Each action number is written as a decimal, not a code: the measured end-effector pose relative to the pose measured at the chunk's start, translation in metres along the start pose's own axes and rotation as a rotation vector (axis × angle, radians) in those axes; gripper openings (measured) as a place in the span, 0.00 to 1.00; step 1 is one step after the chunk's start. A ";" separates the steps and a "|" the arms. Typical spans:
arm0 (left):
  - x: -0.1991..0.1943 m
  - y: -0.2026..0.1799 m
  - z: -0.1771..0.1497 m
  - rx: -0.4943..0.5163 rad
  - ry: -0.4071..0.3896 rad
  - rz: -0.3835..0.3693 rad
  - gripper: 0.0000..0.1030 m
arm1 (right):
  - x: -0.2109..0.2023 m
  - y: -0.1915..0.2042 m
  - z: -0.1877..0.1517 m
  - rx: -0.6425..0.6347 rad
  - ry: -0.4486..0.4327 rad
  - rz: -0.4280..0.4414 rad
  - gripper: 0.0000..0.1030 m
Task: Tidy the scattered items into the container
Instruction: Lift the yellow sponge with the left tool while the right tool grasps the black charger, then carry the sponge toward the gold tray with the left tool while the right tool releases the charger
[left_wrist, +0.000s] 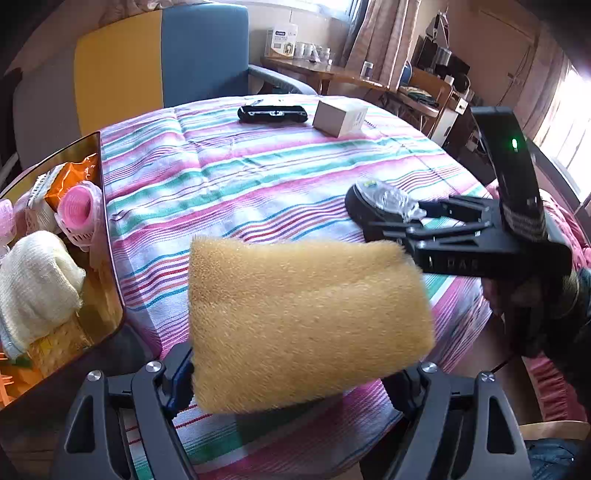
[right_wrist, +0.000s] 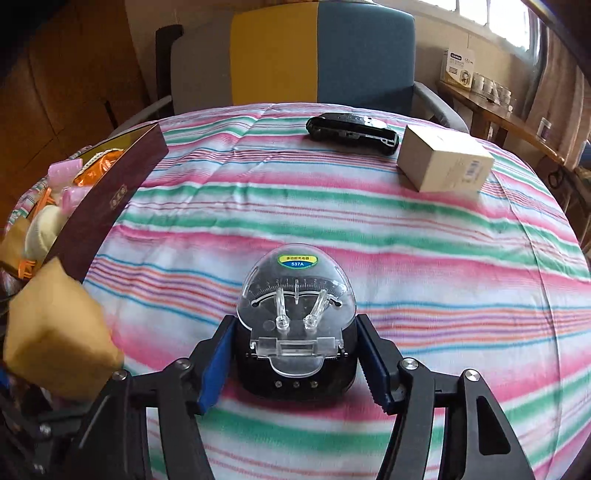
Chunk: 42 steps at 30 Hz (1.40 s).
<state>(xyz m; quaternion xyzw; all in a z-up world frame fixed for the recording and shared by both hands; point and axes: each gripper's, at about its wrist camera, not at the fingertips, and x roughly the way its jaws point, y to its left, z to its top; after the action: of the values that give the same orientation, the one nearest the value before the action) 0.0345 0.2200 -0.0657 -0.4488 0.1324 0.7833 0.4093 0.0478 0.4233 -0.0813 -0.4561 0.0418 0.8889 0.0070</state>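
A sponge (left_wrist: 306, 325) is gripped by the left tongs (left_wrist: 295, 380) near the box (left_wrist: 110, 236); a charger (right_wrist: 295, 332) is clamped in the right tongs (right_wrist: 295, 362).

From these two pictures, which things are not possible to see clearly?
- Container contents, both views: cut by the left edge; its wall hides the bottom.
- Left gripper right pad, left wrist view: behind the sponge.
- Charger base, right wrist view: hidden between the right gripper pads.

blue-yellow chair (right_wrist: 317, 55), striped cloth (right_wrist: 332, 229), side table (left_wrist: 325, 72)
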 end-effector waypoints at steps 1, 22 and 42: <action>-0.003 -0.001 -0.001 0.004 -0.006 0.003 0.81 | -0.005 0.001 -0.007 0.008 -0.004 -0.003 0.62; -0.020 -0.017 0.019 0.109 -0.103 0.027 0.81 | -0.022 0.023 -0.050 0.055 -0.061 -0.047 1.00; -0.011 -0.009 0.049 0.074 -0.073 0.011 0.81 | -0.023 0.023 -0.056 0.050 -0.141 -0.031 1.00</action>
<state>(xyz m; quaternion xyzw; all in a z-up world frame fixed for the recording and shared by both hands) 0.0151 0.2488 -0.0276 -0.4040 0.1488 0.7960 0.4256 0.1053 0.3964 -0.0931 -0.3926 0.0564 0.9173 0.0349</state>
